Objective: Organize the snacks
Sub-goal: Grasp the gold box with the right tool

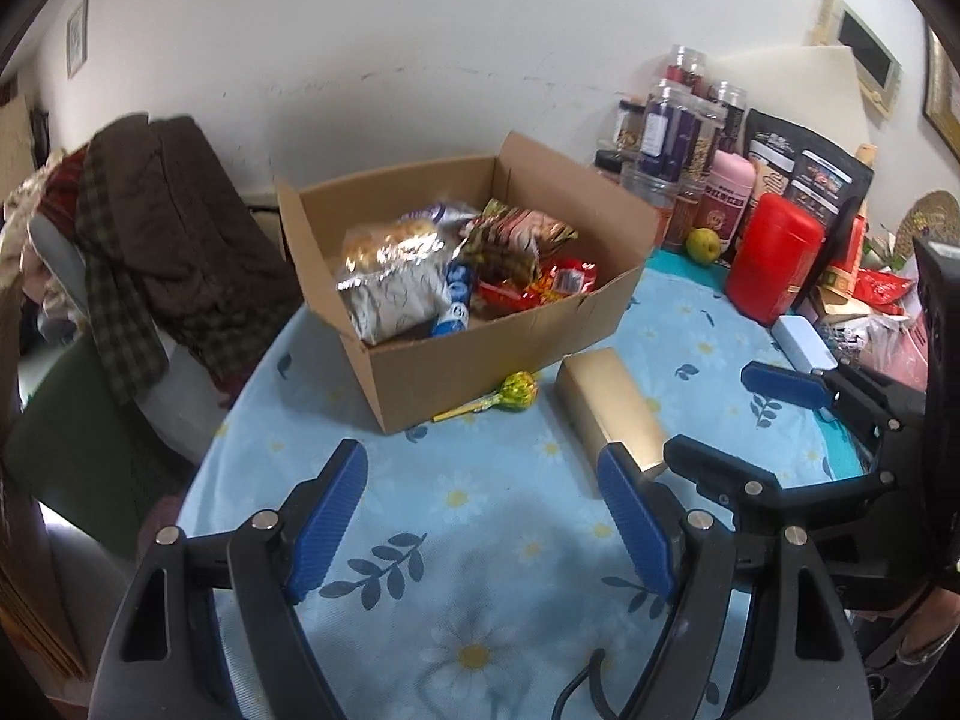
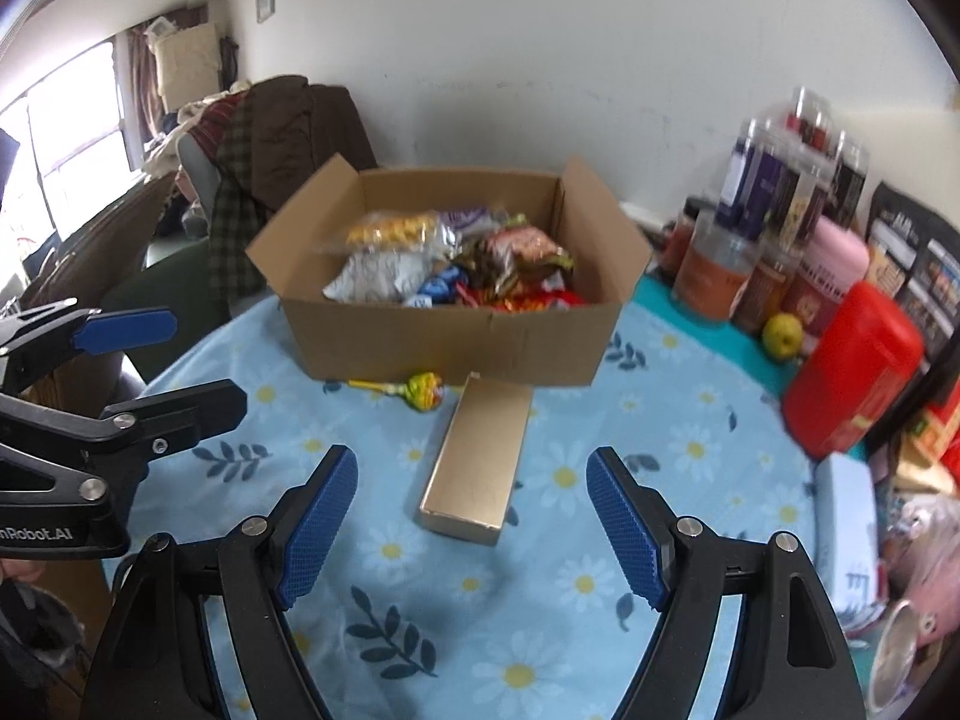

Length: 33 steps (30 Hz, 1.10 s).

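Both grippers, left (image 1: 483, 516) and right (image 2: 471, 516), are hovering with fingers released; the gold rectangular box (image 2: 477, 459) is lying lengthwise toward the brown cardboard box (image 2: 450, 336).

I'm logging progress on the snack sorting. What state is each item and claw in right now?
cardboard box: flaps open, holding snack packets
gold box: closed, lying flat on the tablecloth, outside the cardboard box
lollipop: wrapped, lying on the tablecloth by the cardboard box's front wall
left claw: open, empty
right claw: open, empty
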Tool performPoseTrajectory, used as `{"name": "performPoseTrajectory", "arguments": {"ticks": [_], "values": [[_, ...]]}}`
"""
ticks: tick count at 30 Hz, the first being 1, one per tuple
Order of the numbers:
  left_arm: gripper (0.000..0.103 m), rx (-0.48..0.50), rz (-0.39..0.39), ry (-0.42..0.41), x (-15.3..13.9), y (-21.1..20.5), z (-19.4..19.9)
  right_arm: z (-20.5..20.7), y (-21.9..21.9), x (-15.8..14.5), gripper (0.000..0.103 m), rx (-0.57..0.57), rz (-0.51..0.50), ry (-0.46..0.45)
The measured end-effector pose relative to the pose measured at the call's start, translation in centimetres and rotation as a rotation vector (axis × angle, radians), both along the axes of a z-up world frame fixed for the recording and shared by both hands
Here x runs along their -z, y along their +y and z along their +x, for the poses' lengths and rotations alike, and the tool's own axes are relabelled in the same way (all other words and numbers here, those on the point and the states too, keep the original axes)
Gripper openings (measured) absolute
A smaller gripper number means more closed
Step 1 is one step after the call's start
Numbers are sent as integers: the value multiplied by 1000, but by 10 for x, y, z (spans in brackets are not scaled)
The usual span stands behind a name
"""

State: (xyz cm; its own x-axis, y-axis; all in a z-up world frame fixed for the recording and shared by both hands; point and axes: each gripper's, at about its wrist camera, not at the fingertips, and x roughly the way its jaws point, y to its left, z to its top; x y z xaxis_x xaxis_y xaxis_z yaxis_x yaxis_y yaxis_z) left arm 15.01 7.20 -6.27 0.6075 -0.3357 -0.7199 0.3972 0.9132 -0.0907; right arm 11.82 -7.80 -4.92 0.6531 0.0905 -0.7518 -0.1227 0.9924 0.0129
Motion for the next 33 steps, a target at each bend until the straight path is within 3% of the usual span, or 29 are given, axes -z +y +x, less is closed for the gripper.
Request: {"name": "performPoseTrajectory", "arguments": {"ticks": [16,19,20,21,26,33], "values": [[79,24,-36,75,45,-16,53,59,-8,62,79,-10,-20,136],[79,35,-49,96,52,-23,61,64,-16,71,67,-12,7,165],[79,35,-52,102,53,-26,62,65,-20,73,53,-8,22,177],[79,32,-53,104,55,-29,64,66,-25,76,46,2,37,195],[79,-29,-46,107,61,-41,70,63,-48,80,46,50,63,209],[79,-139,-82,187,84,-46,84,57,-64,79,46,67,59,207]]}}
